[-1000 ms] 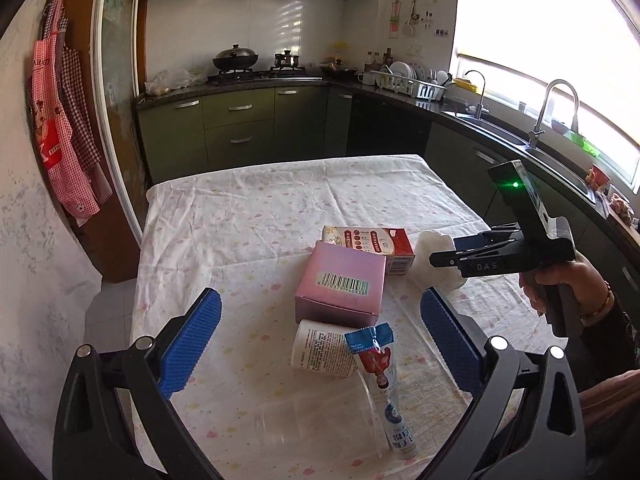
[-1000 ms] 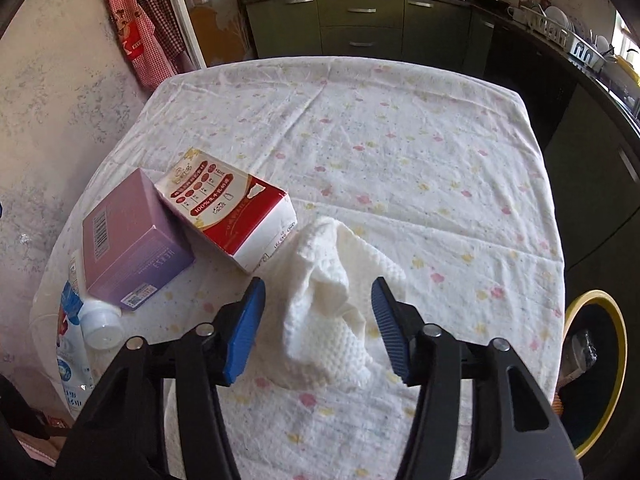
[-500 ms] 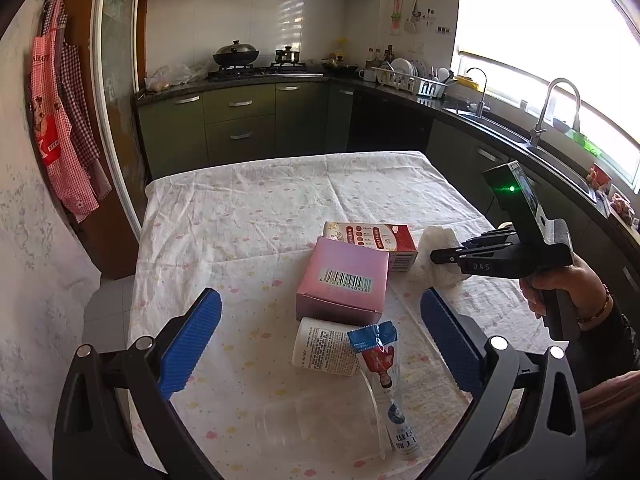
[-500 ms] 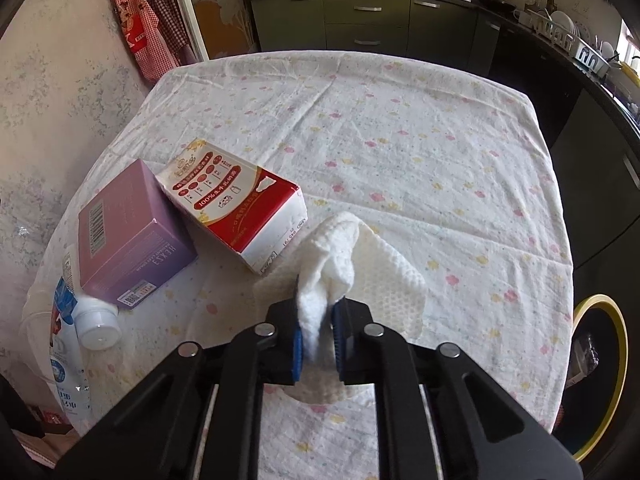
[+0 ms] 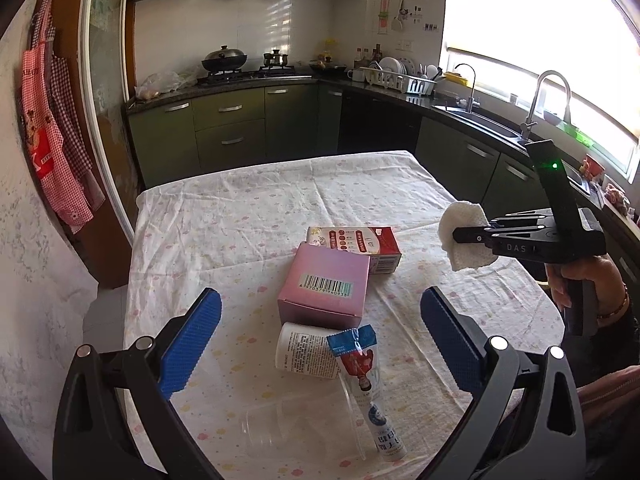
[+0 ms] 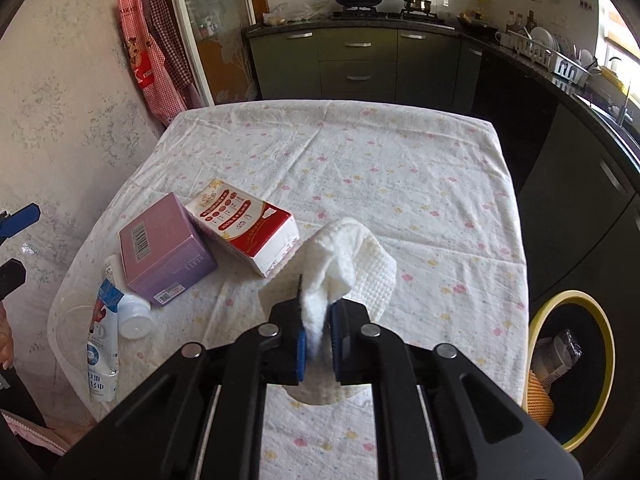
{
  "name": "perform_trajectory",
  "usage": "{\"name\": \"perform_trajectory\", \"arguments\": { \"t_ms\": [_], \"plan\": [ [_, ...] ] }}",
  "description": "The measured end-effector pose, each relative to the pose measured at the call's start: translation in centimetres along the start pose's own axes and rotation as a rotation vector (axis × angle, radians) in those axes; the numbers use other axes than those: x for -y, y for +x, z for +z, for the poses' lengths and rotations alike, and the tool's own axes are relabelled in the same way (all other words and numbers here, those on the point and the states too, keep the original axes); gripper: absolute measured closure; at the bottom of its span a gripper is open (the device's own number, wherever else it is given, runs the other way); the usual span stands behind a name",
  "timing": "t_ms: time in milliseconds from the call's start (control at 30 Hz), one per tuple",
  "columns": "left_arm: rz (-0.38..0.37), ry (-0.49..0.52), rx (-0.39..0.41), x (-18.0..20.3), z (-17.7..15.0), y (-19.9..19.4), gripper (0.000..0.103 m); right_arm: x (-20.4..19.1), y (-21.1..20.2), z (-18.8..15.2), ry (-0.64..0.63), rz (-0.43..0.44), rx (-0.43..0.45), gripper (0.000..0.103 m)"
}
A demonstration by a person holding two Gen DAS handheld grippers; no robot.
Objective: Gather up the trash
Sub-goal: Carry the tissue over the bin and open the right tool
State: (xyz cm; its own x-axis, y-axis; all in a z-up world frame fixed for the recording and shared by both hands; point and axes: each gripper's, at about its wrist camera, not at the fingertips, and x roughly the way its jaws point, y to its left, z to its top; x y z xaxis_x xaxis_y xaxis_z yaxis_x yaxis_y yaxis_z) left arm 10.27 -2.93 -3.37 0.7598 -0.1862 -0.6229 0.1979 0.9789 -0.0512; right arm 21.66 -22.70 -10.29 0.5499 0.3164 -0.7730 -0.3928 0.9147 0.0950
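My right gripper [image 6: 318, 344] is shut on a white paper towel [image 6: 344, 264] and holds it above the table; it also shows in the left wrist view [image 5: 460, 236], with the towel [image 5: 466, 240] hanging from it. My left gripper [image 5: 320, 344] is open and empty over the near table edge. Between its fingers lie a pink box [image 5: 326, 286], a red-and-white carton [image 5: 356, 242], a white bottle [image 5: 304, 350], a blue-and-white tube [image 5: 366, 376] and a clear plastic cup [image 5: 288, 428]. The same pile sits at the left of the right wrist view, around the pink box [image 6: 164, 248].
A black bin with a yellow rim [image 6: 572, 364] stands on the floor right of the table and holds some trash. The table wears a flowered white cloth [image 6: 360, 168]. Green kitchen cabinets [image 5: 232, 128] line the back and right. Aprons [image 5: 48, 136] hang at left.
My right gripper closed on the paper towel and lifted it off the table. My left gripper stayed open and pulled back and up a little.
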Motion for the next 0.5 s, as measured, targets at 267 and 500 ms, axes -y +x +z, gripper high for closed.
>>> {"name": "perform_trajectory", "arguments": {
  "t_ms": [267, 500],
  "plan": [
    [-0.021, 0.039, -0.008, 1.9, 0.5, 0.3, 0.005, 8.4, -2.6, -2.5, 0.164, -0.137, 0.021, 0.094],
    [-0.032, 0.069, -0.009, 3.8, 1.4, 0.6, 0.005, 17.4, -3.3, -6.6, 0.336, -0.275, -0.013, 0.094]
  ]
}}
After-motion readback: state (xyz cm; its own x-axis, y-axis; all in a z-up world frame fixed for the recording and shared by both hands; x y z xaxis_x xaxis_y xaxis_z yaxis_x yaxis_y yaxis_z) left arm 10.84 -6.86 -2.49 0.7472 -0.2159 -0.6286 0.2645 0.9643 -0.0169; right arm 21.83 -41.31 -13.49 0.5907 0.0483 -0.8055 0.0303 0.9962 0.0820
